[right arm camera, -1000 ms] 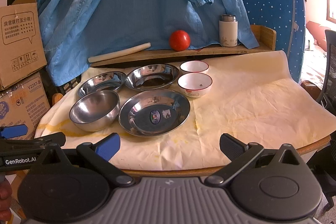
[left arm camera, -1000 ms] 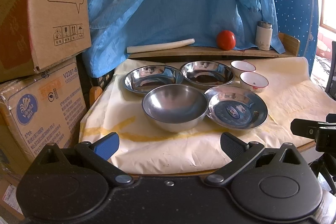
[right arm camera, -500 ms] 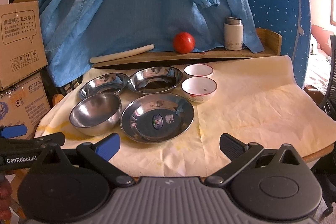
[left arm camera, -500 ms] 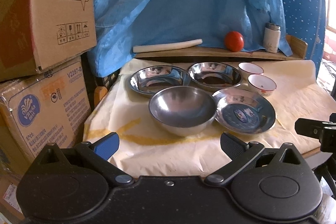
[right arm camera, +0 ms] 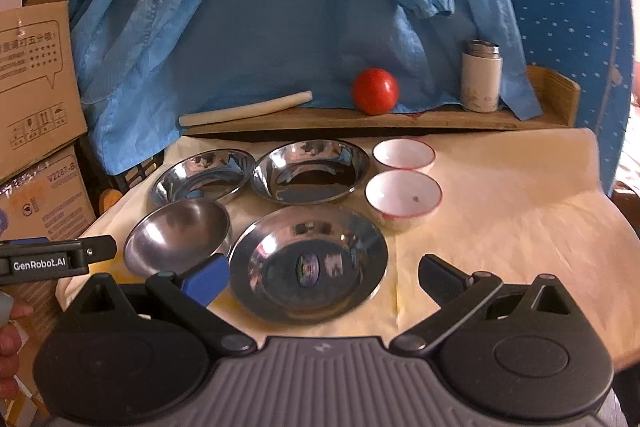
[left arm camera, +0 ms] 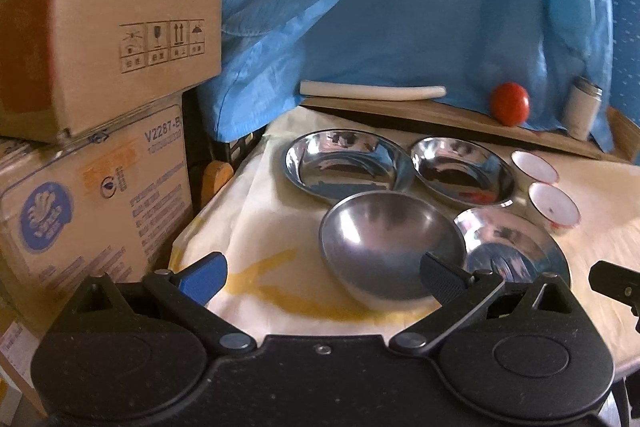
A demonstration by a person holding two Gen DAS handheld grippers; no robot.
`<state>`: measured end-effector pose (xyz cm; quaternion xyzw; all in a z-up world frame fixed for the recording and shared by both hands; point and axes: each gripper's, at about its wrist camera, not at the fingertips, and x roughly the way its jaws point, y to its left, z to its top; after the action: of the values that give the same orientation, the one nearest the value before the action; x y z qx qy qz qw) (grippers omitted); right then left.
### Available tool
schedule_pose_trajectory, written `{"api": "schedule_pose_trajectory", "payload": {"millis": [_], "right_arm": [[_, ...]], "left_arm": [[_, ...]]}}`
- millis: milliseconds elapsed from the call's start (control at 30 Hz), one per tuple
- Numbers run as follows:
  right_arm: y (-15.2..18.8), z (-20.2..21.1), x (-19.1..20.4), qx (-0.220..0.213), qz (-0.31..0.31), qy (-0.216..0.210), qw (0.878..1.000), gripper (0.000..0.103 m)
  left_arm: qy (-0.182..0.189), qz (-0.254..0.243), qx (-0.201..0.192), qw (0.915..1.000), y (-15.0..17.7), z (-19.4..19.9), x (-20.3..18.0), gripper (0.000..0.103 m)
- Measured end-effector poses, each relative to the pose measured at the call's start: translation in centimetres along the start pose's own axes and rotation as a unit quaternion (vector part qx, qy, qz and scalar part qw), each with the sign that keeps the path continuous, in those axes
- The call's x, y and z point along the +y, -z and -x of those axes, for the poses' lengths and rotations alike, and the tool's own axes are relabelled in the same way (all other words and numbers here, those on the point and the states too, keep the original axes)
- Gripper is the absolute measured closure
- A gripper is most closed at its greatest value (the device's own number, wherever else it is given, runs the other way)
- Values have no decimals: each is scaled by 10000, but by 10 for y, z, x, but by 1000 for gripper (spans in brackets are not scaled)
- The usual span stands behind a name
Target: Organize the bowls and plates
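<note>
On the cream cloth (right arm camera: 500, 227) a deep steel bowl (left arm camera: 392, 247) (right arm camera: 178, 241) stands front left, with a steel plate (left arm camera: 512, 251) (right arm camera: 308, 263) to its right. Two more steel plates (left arm camera: 344, 163) (left arm camera: 464, 171) lie behind them. Two white red-rimmed bowls (right arm camera: 404, 153) (right arm camera: 404, 197) sit to the right. My left gripper (left arm camera: 322, 277) is open, low at the table's front left, its right finger in front of the deep bowl. The right gripper (right arm camera: 324, 275) is open, its fingers either side of the front plate's near rim. Neither holds anything.
Stacked cardboard boxes (left arm camera: 92, 75) crowd the table's left side. Along the back, a wooden shelf (right arm camera: 360, 119) carries a white rod (right arm camera: 244, 109), a tomato (right arm camera: 375, 91) and a white flask (right arm camera: 480, 75), with blue cloth (right arm camera: 280, 7) hanging behind. Bare cloth lies to the right.
Both grippers have moved forward toward the dishes, which look larger now. The left view has tilted and swung left. All dishes stay in place.
</note>
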<state>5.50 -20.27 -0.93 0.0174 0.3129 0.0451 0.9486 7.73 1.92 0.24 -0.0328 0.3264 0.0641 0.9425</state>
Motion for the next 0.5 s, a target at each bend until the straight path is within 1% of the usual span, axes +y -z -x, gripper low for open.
{"api": "schedule_pose_trajectory", "payload": {"millis": [300,500], "right_arm": [[-43,-51,-32,96,450,-479,9978,0],[-69,-75,-51,191,743,-790,9939,0]], "left_arm": [[-395,381,31,9985,-36,-38,-24,1],[-723,809,155,9940,-54,-56,-38,1]]}}
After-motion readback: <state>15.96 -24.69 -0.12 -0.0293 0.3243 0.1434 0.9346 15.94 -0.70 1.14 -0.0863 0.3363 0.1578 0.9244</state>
